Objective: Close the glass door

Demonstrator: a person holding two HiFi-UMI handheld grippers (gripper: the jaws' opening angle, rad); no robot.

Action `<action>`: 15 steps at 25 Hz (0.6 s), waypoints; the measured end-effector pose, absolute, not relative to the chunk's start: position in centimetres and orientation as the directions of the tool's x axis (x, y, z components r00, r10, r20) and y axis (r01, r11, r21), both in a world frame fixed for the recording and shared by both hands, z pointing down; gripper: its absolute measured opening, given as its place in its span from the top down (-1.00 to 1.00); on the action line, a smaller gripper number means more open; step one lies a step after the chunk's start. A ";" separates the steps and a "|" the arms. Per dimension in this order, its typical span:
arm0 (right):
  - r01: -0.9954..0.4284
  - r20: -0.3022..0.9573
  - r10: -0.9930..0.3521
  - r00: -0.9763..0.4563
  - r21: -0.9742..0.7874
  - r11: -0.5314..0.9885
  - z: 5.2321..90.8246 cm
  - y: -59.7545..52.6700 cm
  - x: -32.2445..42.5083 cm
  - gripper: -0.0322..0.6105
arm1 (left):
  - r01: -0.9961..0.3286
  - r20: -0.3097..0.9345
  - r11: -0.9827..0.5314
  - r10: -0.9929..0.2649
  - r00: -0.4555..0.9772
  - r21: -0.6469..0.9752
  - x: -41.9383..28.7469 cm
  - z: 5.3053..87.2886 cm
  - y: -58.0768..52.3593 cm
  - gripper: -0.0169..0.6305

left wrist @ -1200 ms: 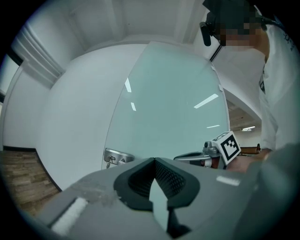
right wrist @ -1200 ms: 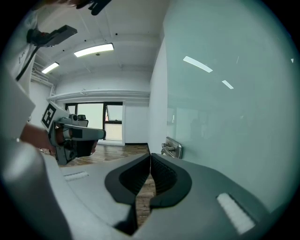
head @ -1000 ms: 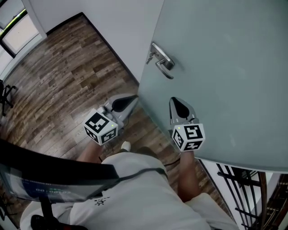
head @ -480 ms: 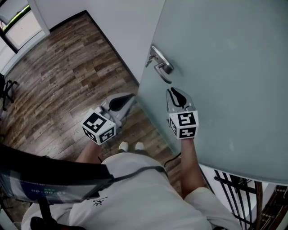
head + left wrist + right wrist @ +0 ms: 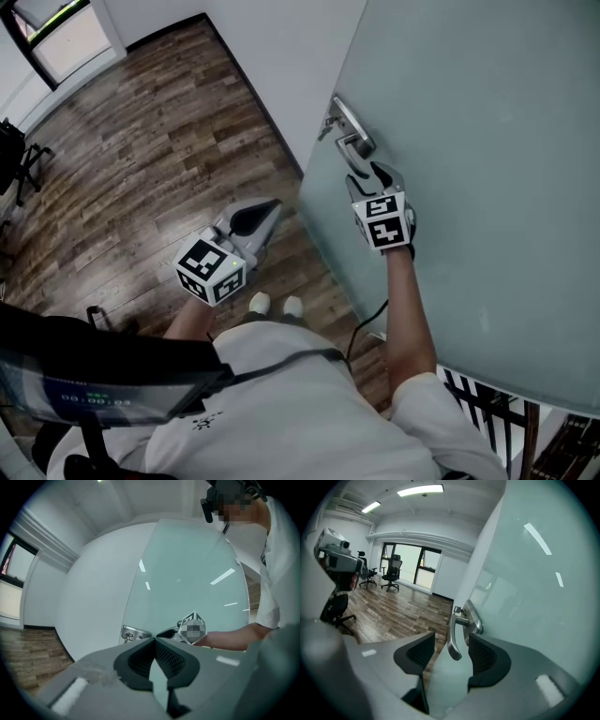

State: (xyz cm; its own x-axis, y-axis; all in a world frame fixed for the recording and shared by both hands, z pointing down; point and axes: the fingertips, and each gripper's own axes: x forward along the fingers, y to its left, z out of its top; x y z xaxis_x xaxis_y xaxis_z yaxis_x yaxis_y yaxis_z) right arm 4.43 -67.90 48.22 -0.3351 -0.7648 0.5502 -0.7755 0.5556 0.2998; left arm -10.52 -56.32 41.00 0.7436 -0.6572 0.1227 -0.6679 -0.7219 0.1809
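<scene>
While the left gripper (image 5: pixel 268 210) hangs with jaws together near the free edge of the glass door (image 5: pixel 487 141), the right gripper (image 5: pixel 373 174) has just opened its jaws wide; the lever handle (image 5: pixel 453 637) stands between them, ungripped.

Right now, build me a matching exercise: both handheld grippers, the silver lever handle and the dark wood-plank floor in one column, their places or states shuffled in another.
1. left gripper
2. right gripper
3. silver lever handle
4. dark wood-plank floor

A. between open jaws
B. jaws together, empty
C. jaws apart
D. underfoot, beside the frosted glass door

Pairs: 1-B, 2-C, 3-A, 4-D.
The right gripper's jaws have just been opening and don't press the handle.
</scene>
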 end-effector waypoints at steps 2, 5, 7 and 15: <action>-0.758 0.592 -0.736 -0.327 0.301 0.579 49.7 -68.6 4.1 0.21 | -0.674 0.126 -0.717 -0.663 0.738 0.177 -11.0 41.0 -56.0 0.94; -0.730 0.647 -0.686 -0.334 0.283 0.622 51.8 -69.6 3.4 0.21 | -0.681 0.122 -0.712 -0.670 0.732 0.174 -11.4 40.8 -55.7 0.94; -0.706 0.666 -0.677 -0.312 0.314 0.634 52.7 -70.3 3.1 0.21 | -0.683 0.121 -0.710 -0.673 0.730 0.173 -11.8 40.5 -55.6 0.94; -0.712 0.668 -0.692 -0.273 0.343 0.612 52.8 -71.0 3.6 0.63 | -0.702 0.124 -0.691 -0.691 0.712 0.174 -14.2 41.0 -54.5 0.94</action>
